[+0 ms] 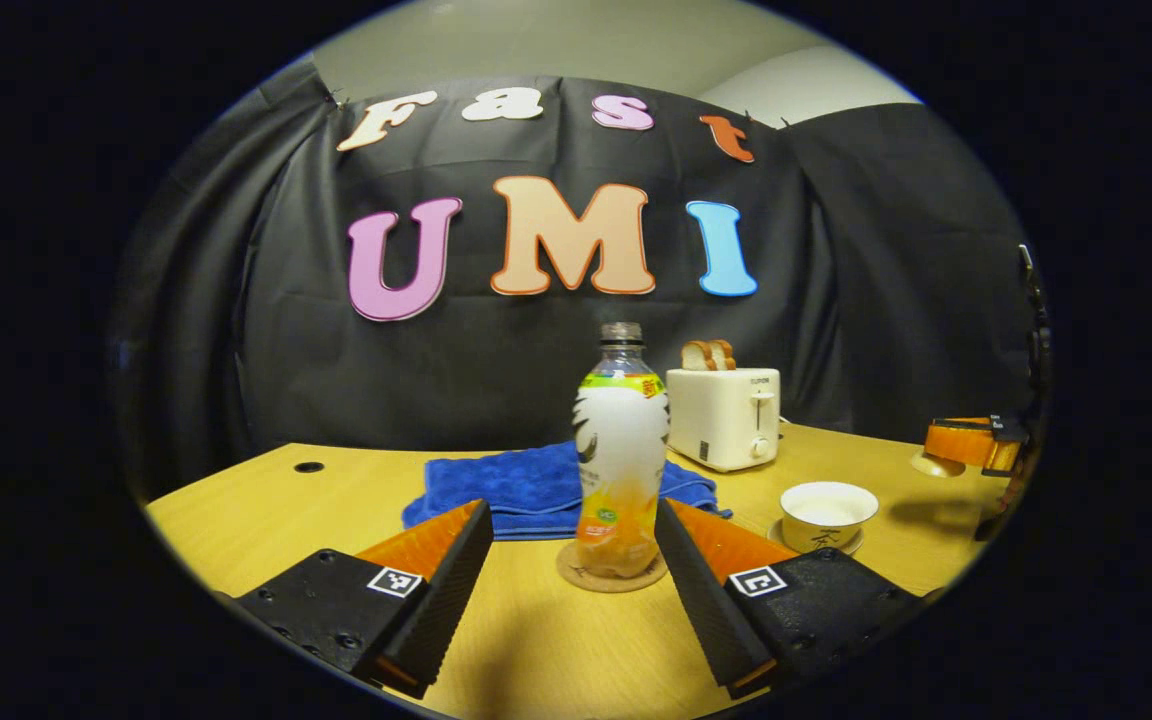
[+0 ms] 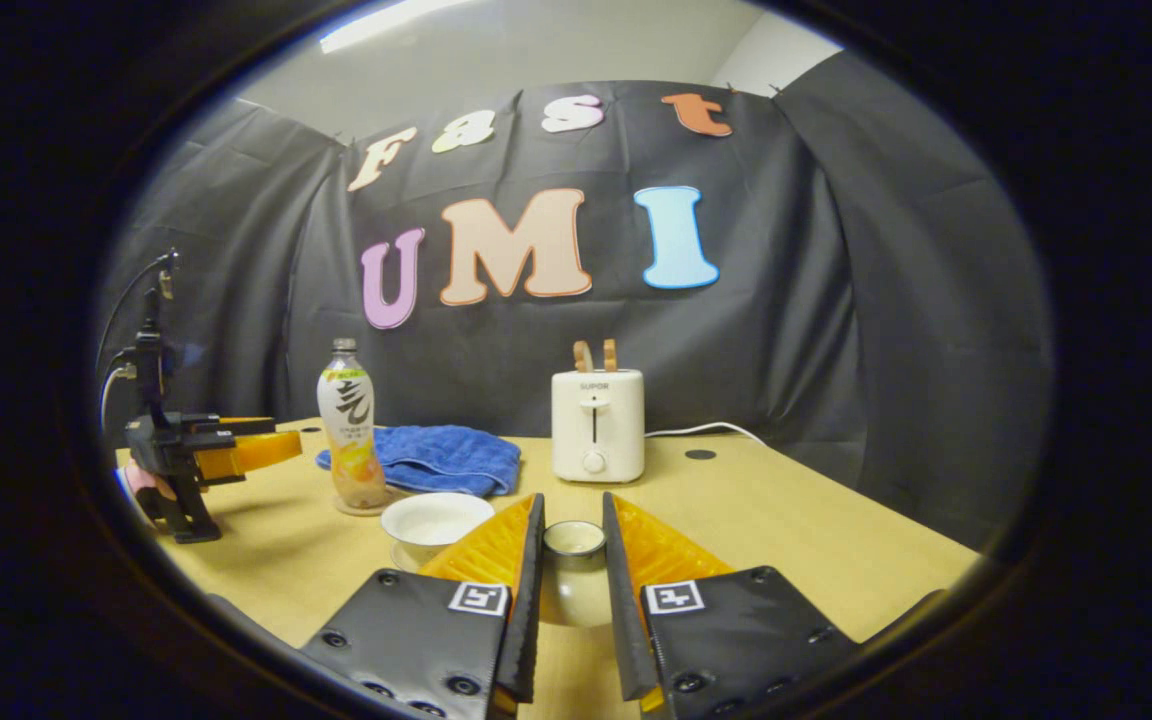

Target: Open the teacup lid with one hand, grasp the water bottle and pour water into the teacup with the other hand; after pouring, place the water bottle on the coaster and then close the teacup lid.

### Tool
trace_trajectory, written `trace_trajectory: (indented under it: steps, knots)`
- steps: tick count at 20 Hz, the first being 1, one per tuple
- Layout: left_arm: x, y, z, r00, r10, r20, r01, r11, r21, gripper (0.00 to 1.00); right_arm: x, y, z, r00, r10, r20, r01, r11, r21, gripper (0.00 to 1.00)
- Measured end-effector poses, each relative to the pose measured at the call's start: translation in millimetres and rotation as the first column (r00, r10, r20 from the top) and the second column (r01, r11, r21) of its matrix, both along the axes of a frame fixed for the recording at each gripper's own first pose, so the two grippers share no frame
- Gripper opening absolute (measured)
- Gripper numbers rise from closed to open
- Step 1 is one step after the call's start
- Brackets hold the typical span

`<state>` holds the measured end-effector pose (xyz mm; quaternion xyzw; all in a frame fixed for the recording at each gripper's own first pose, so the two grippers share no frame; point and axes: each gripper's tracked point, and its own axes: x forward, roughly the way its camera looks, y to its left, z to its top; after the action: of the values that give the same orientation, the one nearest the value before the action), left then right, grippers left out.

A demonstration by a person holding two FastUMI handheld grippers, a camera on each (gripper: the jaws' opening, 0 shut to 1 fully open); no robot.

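Left gripper [image 1: 573, 545] spread wide, fingers standing either side of the water bottle [image 1: 620, 450] without touching it, nothing held. Bottle upright on a round cork coaster [image 1: 611, 578] on the yellow wooden table [image 1: 266, 520], no cap seen on its neck, some orange drink left in the lower part. Blue towel [image 1: 526, 490] folded just behind the bottle. White toaster [image 1: 724, 418] with two slices of bread [image 1: 708, 354] poking out the top, farther back and to the right. Open white teacup [image 1: 828, 513] on its saucer to the right of the bottle, near the table's front. Far right in the left gripper view, the other gripper [image 1: 976, 442] at the edge, too cut off there to judge.

Right gripper [image 2: 572, 548] nearly closed, both fingers pressed against the teacup lid [image 2: 573, 570], lid held off the cup with its knob rim up. Lidless teacup [image 2: 434, 523] just to the left of those fingers, on its saucer. Bottle [image 2: 351, 425] on its coaster beyond the cup, towel [image 2: 441, 455] to its right, toaster [image 2: 597, 424] farther right with a white cord [image 2: 701, 430] trailing behind. Left gripper [image 2: 266, 440] seen from the side at far left in the right gripper view, pointing toward the bottle, a hand [image 2: 141, 485] partly visible beneath it.
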<state>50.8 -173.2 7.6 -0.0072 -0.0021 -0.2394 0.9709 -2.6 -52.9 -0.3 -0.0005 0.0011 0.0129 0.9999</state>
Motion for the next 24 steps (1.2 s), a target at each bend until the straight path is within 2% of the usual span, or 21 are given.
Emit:
trace_trajectory:
  steps: [3, 8, 14, 24]
  knots:
    - [0.6, 20.8, -1.6, 0.997, 0.076, 0.000, -0.076, 0.997, 0.004, 0.95, 7.0, 11.4, -0.3, 0.999, 0.034, -0.001, -0.034, 0.999, 0.001, 0.35]
    - [1.9, 50.0, -1.8, 0.980, 0.198, 0.000, -0.198, 0.980, 0.006, 0.95, 25.1, 46.2, -2.0, 0.991, 0.134, -0.006, -0.134, 0.991, 0.003, 0.35]
    - [1.9, 50.3, -2.9, 0.980, 0.198, 0.001, -0.198, 0.980, 0.005, 0.95, 55.2, 84.0, -5.9, 0.977, 0.213, -0.019, -0.212, 0.977, 0.006, 0.35]
    - [4.2, 48.8, -4.3, 0.981, 0.196, 0.003, -0.196, 0.981, 0.003, 0.95, 78.2, 112.1, -21.2, 0.956, 0.268, -0.117, -0.271, 0.963, -0.007, 0.35]
